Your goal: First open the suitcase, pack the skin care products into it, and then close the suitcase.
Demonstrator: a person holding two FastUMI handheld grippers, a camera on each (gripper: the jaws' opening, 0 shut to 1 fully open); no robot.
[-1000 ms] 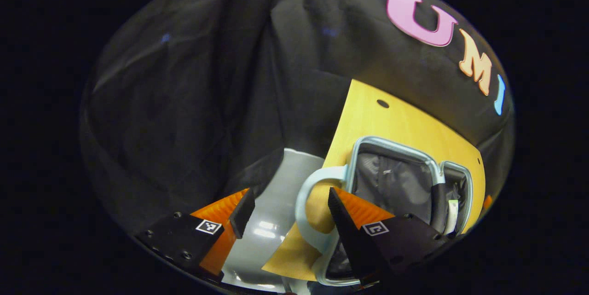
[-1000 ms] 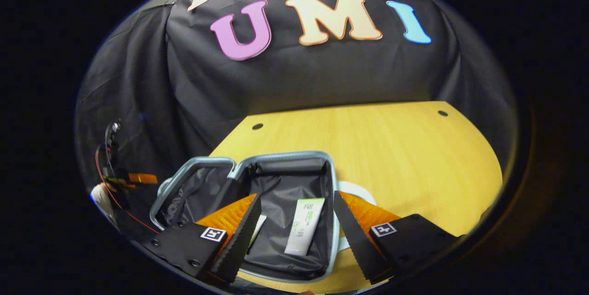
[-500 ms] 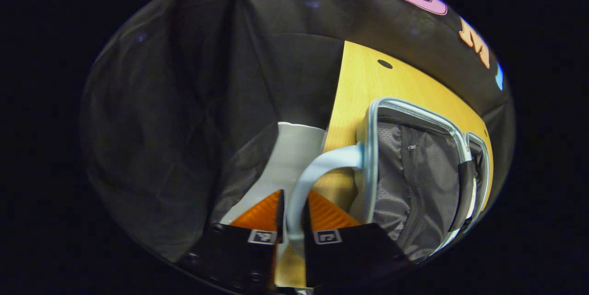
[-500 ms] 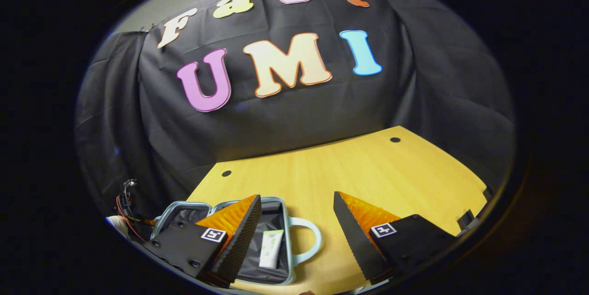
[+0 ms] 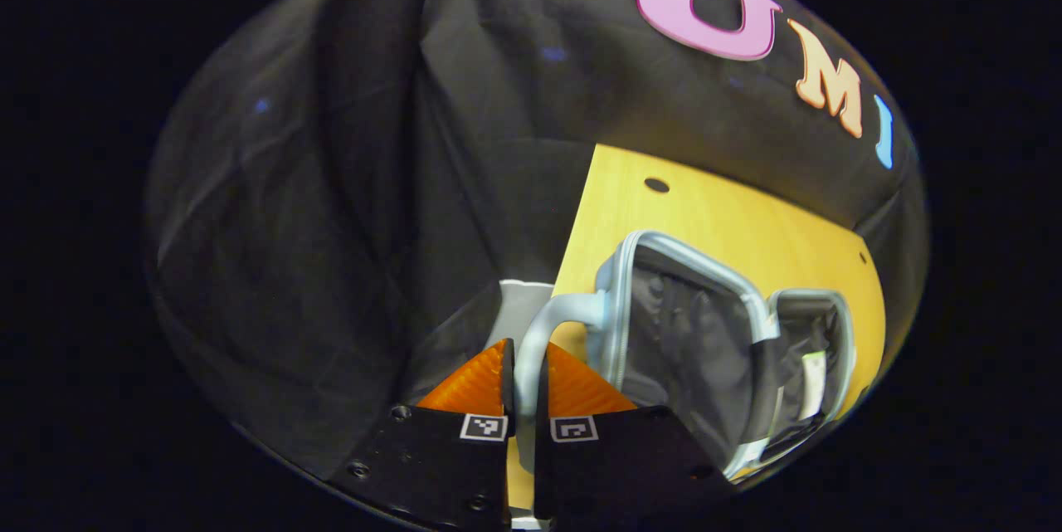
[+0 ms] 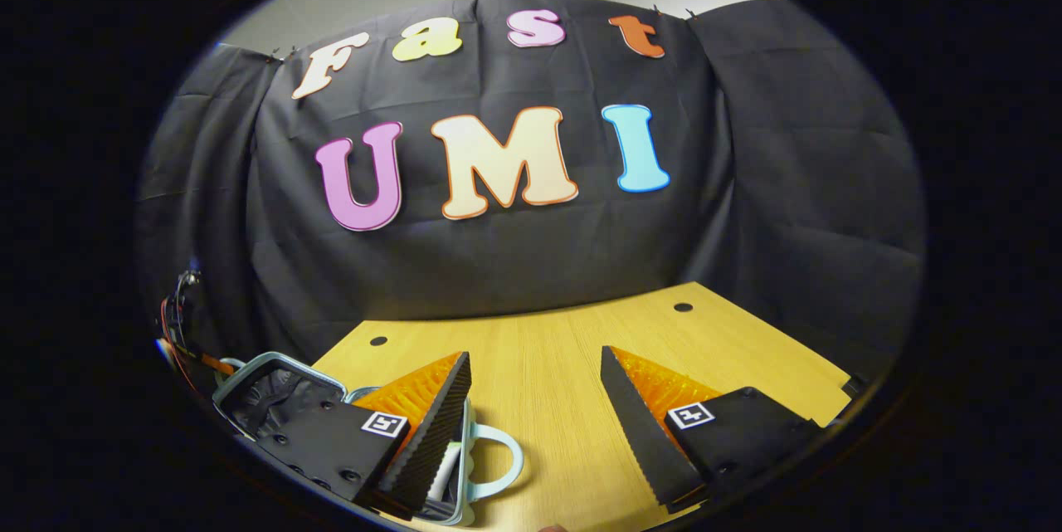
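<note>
1. Suitcase (image 5: 705, 333): pale blue shell, dark grey lining, lying open on the table (image 5: 722, 217) near its left edge. In the left gripper view one half is raised at an angle, the other half lies beyond it.
2. Handle (image 5: 539, 333): pale blue loop on the raised half's outer edge, curving down between the fingers of the left gripper (image 5: 524, 374).
3. Tube (image 5: 811, 383): white with green print, lying in the far half of the suitcase. In the right gripper view a white item, partly hidden behind that gripper's left finger, lies in the near half; what it is cannot be told.
4. Left gripper: jaws narrow, both fingers pressed on the handle.
5. Right gripper (image 6: 535, 424): jaws wide apart, holding nothing, above bare table beside the suitcase's second handle (image 6: 498, 466).
6. Table: yellow wood grain, with small dark holes near the back edge.
7. Floor (image 5: 518, 308): pale grey patch below the table's left edge.
</note>
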